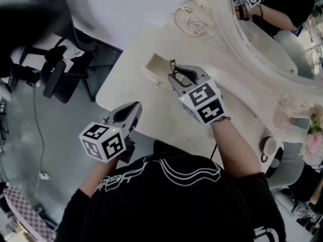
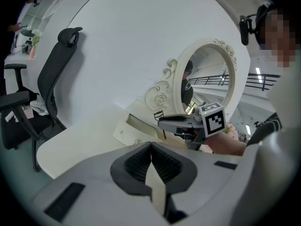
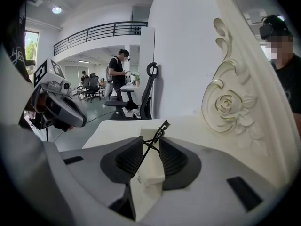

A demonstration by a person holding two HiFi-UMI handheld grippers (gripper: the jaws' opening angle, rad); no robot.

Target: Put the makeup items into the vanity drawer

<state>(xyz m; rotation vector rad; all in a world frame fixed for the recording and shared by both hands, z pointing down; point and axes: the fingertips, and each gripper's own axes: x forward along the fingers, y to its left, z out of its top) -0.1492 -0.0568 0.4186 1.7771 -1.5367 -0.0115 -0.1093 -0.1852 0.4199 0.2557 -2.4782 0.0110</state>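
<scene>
My right gripper is shut on a thin black wire makeup tool, which looks like an eyelash curler, and holds it above the cream vanity top. In the right gripper view the tool crosses between the two ribbed pads, its tip pointing up and forward. Just beyond it the vanity drawer stands pulled open. The left gripper view shows the drawer with the right gripper over it. My left gripper hovers at the table's near edge, its jaws together and nothing between them.
An oval mirror in a carved frame rises at the right of the vanity. A cup and pink flowers sit at the far right. A black office chair stands on the floor to the left. People stand in the distance.
</scene>
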